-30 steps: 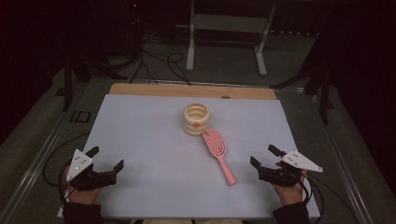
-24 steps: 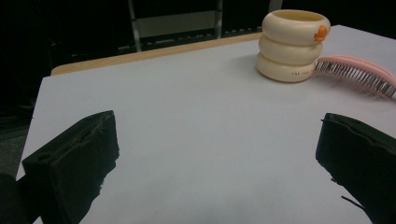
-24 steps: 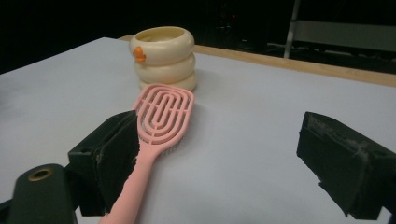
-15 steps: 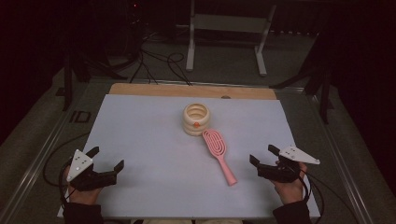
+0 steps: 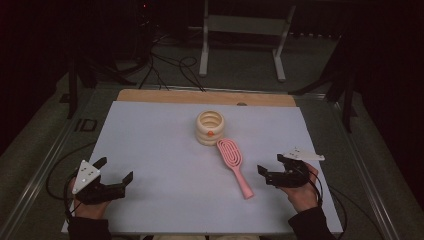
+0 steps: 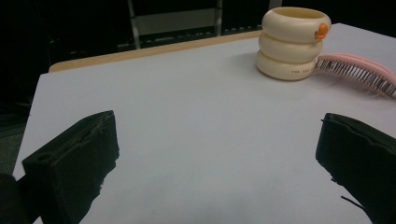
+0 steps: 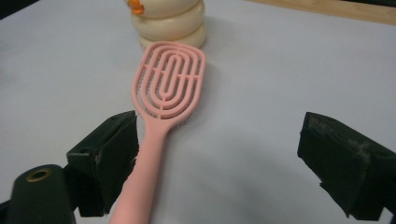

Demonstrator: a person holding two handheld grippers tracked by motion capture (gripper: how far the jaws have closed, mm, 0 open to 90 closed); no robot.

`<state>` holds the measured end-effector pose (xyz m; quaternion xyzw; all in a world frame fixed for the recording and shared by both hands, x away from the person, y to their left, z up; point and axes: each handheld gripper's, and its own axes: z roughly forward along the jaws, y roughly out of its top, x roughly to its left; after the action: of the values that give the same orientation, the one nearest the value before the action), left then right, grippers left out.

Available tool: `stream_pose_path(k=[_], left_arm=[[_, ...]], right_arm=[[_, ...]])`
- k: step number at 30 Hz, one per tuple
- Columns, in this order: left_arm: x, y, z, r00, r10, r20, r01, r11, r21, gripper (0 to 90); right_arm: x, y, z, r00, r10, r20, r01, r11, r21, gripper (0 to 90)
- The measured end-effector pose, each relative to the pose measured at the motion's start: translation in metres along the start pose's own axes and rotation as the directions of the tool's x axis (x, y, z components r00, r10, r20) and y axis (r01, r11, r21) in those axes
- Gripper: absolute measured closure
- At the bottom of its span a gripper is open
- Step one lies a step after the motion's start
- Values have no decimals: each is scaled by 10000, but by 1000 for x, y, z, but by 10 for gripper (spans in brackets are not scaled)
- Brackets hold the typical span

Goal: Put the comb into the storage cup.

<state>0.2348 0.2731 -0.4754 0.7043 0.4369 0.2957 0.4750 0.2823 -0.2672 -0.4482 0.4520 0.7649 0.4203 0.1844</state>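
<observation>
The white surface (image 5: 150, 150) carried a cream ringed cup (image 5: 210, 127), the pink brush (image 5: 234, 165) lying against it. Right claw (image 5: 272, 170) gaped beside the handle, nearer than a second before; it should straddle the handle squarely before closing. Left claw (image 5: 116, 172) idled open.

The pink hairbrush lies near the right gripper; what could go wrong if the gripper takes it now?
1. The pink hairbrush handle runs beside one jaw of the open right gripper, not between the jaws, so closing may push it aside.
2. The brush head lies close to the cream ringed cup; a pushed brush may knock it.
</observation>
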Motion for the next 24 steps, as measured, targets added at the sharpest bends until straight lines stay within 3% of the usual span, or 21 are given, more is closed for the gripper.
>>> stream_pose_path(k=[1,6,7,9,11,17,19,20,21,24], left_arm=[[0,0,0,10000,-14,3,14,10000,-6,3],[0,0,1,10000,-40,10,40,10000,-18,3],[0,0,1,10000,-46,12,47,10000,-22,3],[0,-1,1,10000,-39,14,39,10000,-8,3],[0,-1,1,10000,-45,15,45,10000,11,3],[1,-1,1,10000,-59,-5,59,10000,13,3],[1,-1,1,10000,-52,5,52,10000,20,3],[1,-1,1,10000,-52,5,52,10000,20,3],[1,-1,1,10000,-53,17,53,10000,16,3],[1,-1,1,10000,-50,13,50,10000,21,3]], right_arm=[[5,6,5,9999,-67,-118,71,9993,360,124],[11,14,16,9994,-124,-311,153,9953,960,124],[13,17,22,9992,-36,-406,89,9914,1309,125],[14,18,24,9990,-14,-440,75,9904,1382,126],[17,22,38,9983,198,-553,-77,9775,2107,137],[21,24,51,9956,510,-785,-290,9654,2593,145],[25,24,63,9948,563,-854,-272,9503,3102,153],[25,24,63,9948,563,-854,-272,9503,3102,153],[27,24,69,9938,648,-908,-309,9420,3341,162],[27,24,74,9928,759,-921,-387,9347,3535,175]])
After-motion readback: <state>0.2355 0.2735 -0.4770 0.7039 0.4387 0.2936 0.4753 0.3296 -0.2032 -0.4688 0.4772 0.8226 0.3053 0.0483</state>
